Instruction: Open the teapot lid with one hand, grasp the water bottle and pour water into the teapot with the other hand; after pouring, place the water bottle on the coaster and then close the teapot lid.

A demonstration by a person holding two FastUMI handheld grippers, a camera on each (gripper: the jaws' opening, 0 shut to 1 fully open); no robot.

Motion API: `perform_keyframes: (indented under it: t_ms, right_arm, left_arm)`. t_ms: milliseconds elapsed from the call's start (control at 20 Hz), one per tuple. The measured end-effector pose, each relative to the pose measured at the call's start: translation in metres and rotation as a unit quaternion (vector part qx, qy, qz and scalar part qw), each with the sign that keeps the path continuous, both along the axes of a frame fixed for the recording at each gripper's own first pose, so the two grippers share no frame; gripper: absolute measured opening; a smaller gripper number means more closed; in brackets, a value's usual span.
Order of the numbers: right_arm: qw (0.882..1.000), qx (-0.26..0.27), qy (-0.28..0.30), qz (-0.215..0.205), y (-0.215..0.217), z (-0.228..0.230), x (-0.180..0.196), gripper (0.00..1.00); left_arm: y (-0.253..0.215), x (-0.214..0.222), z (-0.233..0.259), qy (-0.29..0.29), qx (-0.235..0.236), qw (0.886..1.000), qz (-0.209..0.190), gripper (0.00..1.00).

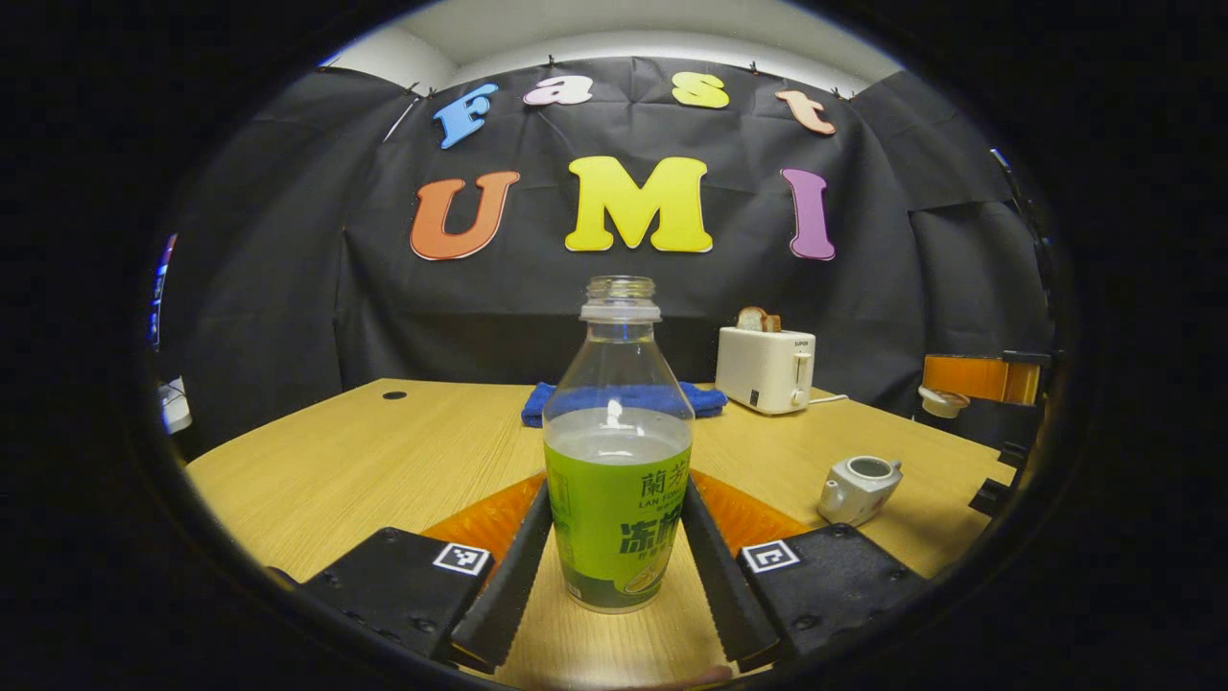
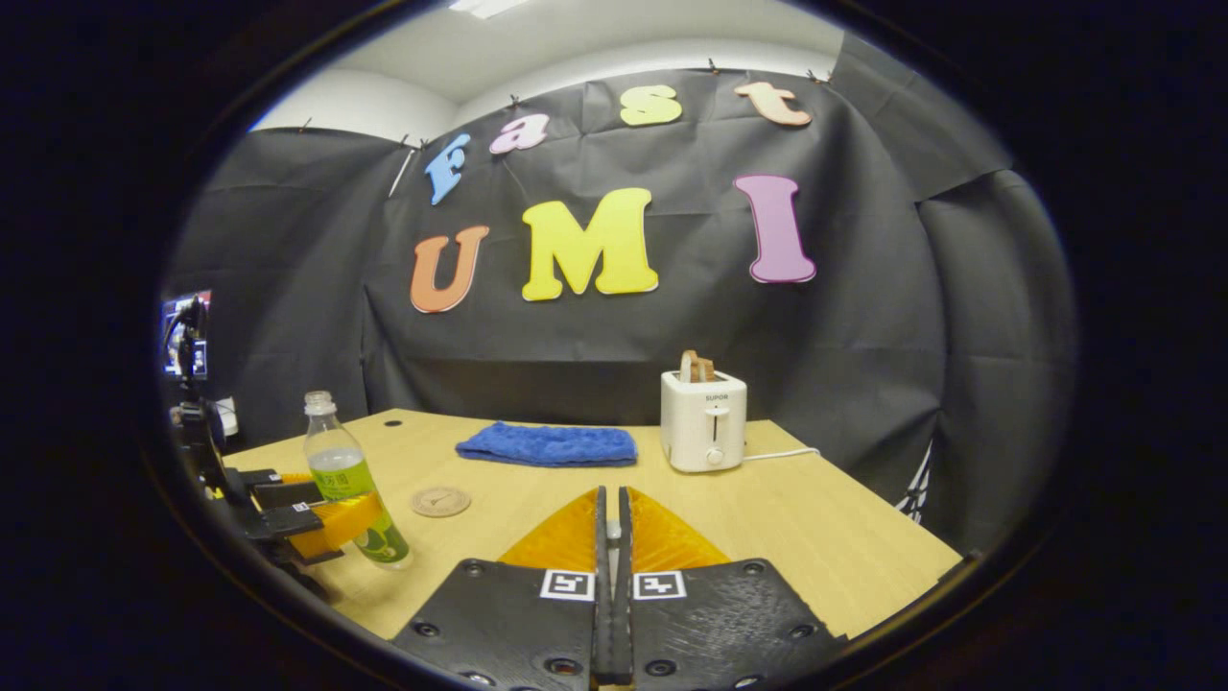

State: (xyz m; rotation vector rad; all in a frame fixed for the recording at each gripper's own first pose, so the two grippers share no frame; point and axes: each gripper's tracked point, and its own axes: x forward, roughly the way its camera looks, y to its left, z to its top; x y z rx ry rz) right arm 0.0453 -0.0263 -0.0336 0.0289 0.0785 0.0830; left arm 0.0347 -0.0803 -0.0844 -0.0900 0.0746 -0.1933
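My left gripper [image 1: 614,566] has its fingers clamped on the water bottle [image 1: 619,480], low centre of frame, uncapped, part full. My right gripper [image 2: 612,576] fingers are pressed together, perhaps on the lid. Pouring seems next: reach the open teapot [image 1: 857,488], lower right. The coaster [image 2: 440,501] waits on the table [image 2: 767,518].

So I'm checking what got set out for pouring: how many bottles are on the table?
1. The bottle stands uncapped between the left tool's fingers; in the right gripper view it is at the table's left edge.
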Motion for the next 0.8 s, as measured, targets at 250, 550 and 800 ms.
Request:
perform_keyframes:
  t_ms: [250,550,800]
  right_arm:
    - [1.0,0.004,-0.003,0.001,-0.004,0.002,-0.005,0.0]
    - [1.0,0.008,-0.006,-0.009,-0.019,0.002,-0.011,0.0]
    - [1.0,0.011,0.001,-0.019,-0.037,-0.007,-0.015,0.0]
  left_arm:
    - [0.011,-0.002,0.003,0.009,0.032,0.999,0.017,0.78]
    - [0.025,0.0,0.026,-0.008,0.159,0.986,0.057,0.77]
    - [0.01,0.006,0.03,-0.02,0.317,0.947,0.052,0.76]
